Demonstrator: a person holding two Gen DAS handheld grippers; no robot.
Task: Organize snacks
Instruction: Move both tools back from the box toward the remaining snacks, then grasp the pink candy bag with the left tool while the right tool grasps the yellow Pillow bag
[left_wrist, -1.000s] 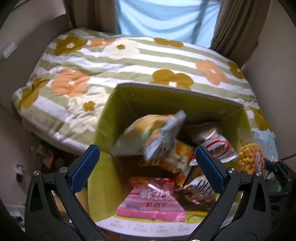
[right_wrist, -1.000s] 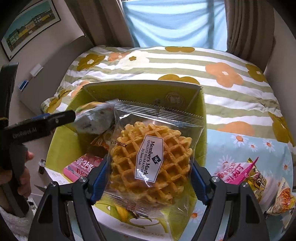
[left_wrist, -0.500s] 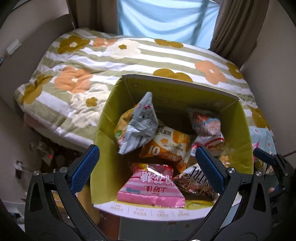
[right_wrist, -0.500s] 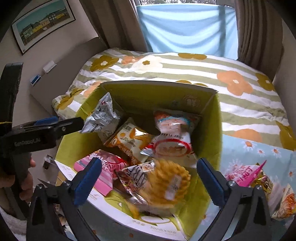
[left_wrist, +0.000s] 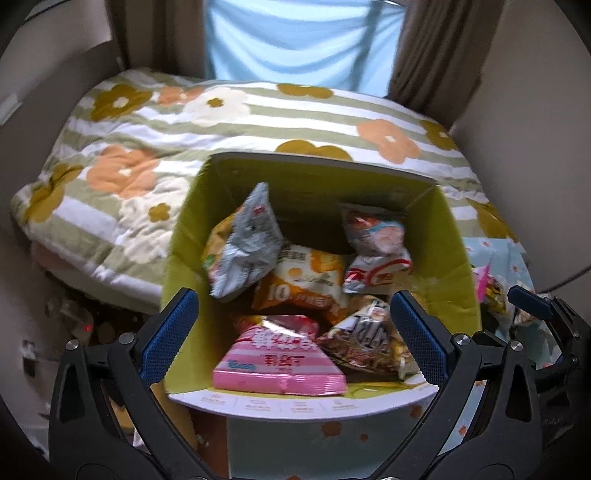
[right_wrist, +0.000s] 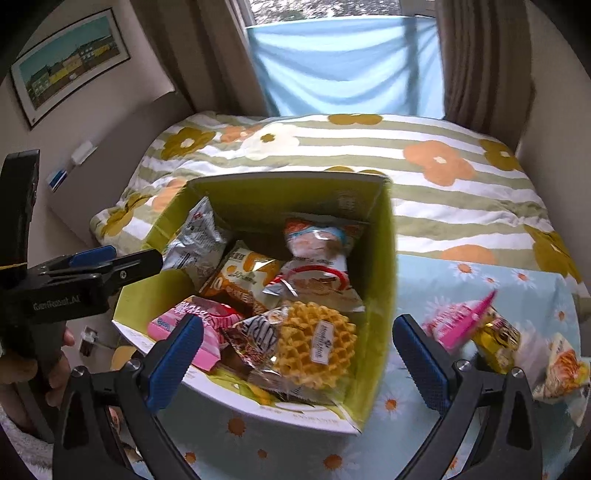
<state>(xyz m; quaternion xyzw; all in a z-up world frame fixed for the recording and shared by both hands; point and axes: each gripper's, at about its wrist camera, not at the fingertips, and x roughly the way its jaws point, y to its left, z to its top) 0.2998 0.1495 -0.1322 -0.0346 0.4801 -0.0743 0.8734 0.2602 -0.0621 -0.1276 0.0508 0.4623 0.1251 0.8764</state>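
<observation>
A green-lined cardboard box (left_wrist: 184, 236) (right_wrist: 380, 258) holds several snack packs. A silver bag (left_wrist: 247, 243) (right_wrist: 195, 240) leans at its left, an orange pack (left_wrist: 303, 284) in the middle, a pink pack (left_wrist: 277, 362) (right_wrist: 192, 321) at the front. A wrapped waffle (right_wrist: 314, 343) lies on top at the front right. My left gripper (left_wrist: 295, 336) is open and empty above the box's near edge. My right gripper (right_wrist: 295, 358) is open and empty above the box. The left gripper also shows at the left of the right wrist view (right_wrist: 110, 262).
Loose snacks lie on the blue daisy cloth (right_wrist: 461, 424) right of the box: a pink pack (right_wrist: 461, 321), a yellow pack (right_wrist: 498, 339) and an orange-white bag (right_wrist: 561, 365). A flowered quilt (right_wrist: 369, 147) covers the bed behind. Curtains and a wall stand further back.
My right gripper opened and the waffle dropped into the box; the gripper then drew back. The silver bag fell from the open left gripper and settled against the box's left side.
</observation>
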